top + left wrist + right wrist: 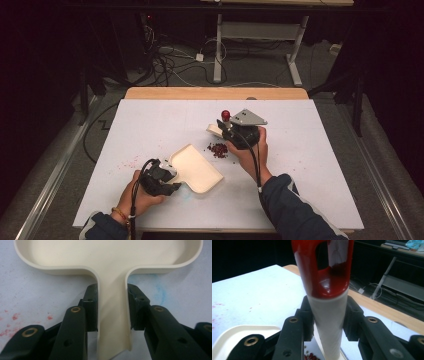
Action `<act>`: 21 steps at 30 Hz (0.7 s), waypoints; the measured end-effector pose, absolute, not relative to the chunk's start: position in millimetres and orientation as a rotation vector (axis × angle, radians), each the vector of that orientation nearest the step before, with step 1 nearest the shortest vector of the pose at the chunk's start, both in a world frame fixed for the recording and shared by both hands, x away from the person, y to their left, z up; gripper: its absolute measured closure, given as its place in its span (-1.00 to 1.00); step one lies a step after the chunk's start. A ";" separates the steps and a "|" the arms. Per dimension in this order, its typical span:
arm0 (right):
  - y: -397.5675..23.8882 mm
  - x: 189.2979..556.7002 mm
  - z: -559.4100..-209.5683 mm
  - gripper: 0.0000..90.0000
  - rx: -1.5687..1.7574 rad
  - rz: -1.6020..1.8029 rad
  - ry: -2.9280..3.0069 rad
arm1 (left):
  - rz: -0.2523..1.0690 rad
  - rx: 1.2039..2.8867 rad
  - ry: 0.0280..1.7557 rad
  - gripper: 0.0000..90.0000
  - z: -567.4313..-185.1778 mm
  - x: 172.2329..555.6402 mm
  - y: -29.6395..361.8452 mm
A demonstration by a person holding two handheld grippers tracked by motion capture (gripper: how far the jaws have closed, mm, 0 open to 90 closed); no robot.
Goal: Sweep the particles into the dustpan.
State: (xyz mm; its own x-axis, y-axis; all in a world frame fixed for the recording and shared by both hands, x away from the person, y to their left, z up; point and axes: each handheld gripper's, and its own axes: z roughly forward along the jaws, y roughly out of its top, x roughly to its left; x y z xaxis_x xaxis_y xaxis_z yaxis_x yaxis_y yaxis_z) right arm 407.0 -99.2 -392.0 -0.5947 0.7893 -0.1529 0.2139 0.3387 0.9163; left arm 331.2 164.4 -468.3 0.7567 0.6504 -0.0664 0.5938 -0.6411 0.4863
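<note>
While the left gripper (112,315) clamps the handle of the cream dustpan (196,167) to pin it flat as a catcher, the right gripper (329,322) closes on a brush handle (329,302), white with a red end, held upright. Red beans (217,149) lie just below it, beside the pan's mouth. Both forearms reach in low, wrists angled inward.

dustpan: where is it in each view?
High view: dustpan lower centre, left gripper shut on its handle.
Left gripper view: pan across the top, handle between the jaws.
Right gripper view: rim at bottom left.
Shared landmark: white table sheet.
</note>
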 end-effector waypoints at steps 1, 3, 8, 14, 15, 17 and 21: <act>-98.5 404.9 -392.3 0.50 0.870 1.255 2.013 | 0.157 2.466 0.939 0.42 -468.1 331.3 163.6; -96.7 399.9 -392.3 0.50 0.864 1.266 2.018 | 0.154 2.468 0.944 0.42 -467.6 332.1 161.9; -91.1 381.0 -394.9 0.50 0.867 1.328 2.020 | 0.150 2.466 0.950 0.42 -467.2 333.5 153.7; -83.0 364.5 -397.0 0.50 0.841 1.365 2.024 | 0.152 2.468 0.970 0.42 -466.9 333.1 145.8; -82.5 362.5 -396.4 0.50 0.840 1.377 2.026 | 0.148 2.465 0.975 0.42 -466.8 333.2 145.8; -81.5 357.9 -395.3 0.50 0.851 1.386 2.027 | 0.145 2.458 0.984 0.42 -466.8 333.1 145.2; -80.0 351.1 -393.9 0.50 0.846 1.417 2.039 | 0.144 2.451 1.001 0.42 -466.5 332.4 142.9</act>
State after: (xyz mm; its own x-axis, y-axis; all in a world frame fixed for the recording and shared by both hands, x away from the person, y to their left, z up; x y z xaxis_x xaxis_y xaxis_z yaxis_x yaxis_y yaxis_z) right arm 351.1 -80.0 -393.9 -0.6743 0.7360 -0.0594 0.2011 0.2604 0.9443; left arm 332.4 142.9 -466.5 0.7264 0.6822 -0.0834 0.6312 -0.6142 0.4736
